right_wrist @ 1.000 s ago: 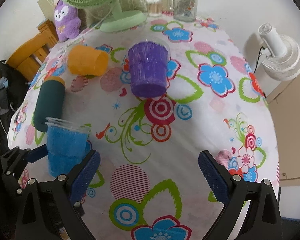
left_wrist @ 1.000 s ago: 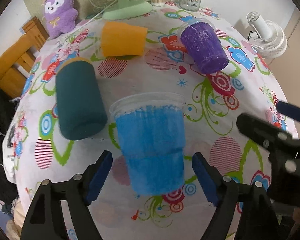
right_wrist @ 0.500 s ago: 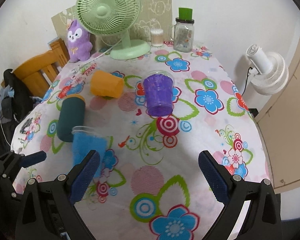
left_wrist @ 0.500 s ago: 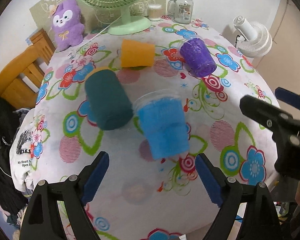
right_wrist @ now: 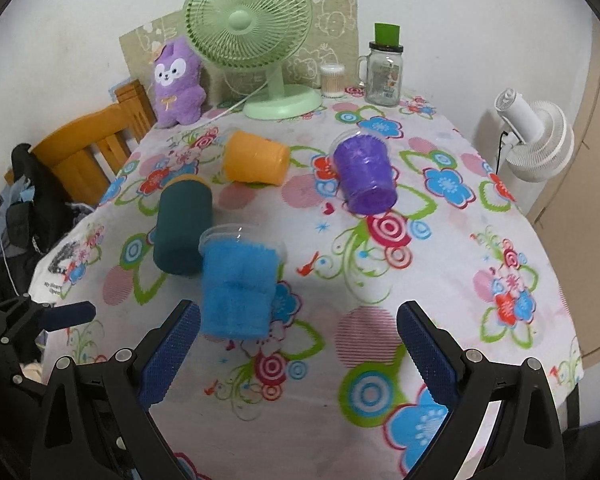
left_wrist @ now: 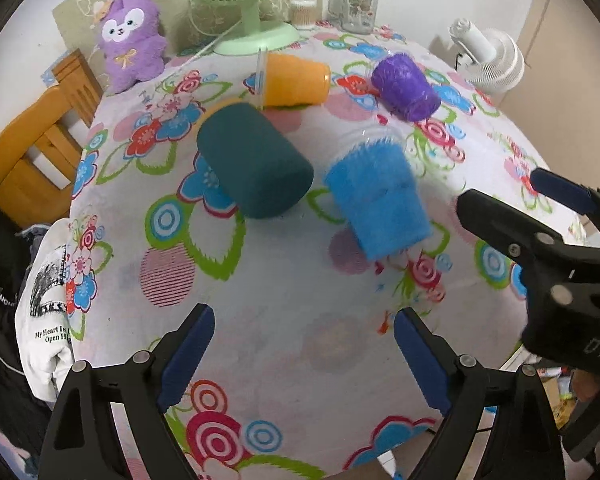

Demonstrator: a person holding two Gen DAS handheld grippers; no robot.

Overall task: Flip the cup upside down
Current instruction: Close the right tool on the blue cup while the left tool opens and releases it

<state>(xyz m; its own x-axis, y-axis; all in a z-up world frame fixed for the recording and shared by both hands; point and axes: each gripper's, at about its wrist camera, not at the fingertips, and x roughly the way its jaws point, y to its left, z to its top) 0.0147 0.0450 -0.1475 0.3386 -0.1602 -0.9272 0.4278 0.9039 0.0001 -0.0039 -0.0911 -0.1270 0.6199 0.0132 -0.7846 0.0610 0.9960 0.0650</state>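
Note:
A blue cup (left_wrist: 380, 200) with a clear rim lies on its side on the flowered tablecloth, base toward me; it also shows in the right wrist view (right_wrist: 238, 280). A dark green cup (left_wrist: 256, 160), an orange cup (left_wrist: 294, 80) and a purple cup (left_wrist: 406, 86) also lie on their sides. My left gripper (left_wrist: 300, 356) is open and empty, back from the blue cup near the table's front edge. My right gripper (right_wrist: 298, 354) is open and empty, and it shows at the right of the left wrist view (left_wrist: 512, 208).
A green desk fan (right_wrist: 256, 40), a purple plush toy (right_wrist: 178, 80), a glass jar (right_wrist: 384, 72) and a cotton swab box (right_wrist: 332, 80) stand at the back. A wooden chair (right_wrist: 88, 148) is at the left, a white fan (right_wrist: 536, 136) at the right.
Both grippers have pulled back and up from the table. The left one was around the blue cup a second ago and is now clear of it. The cups lie where they were.

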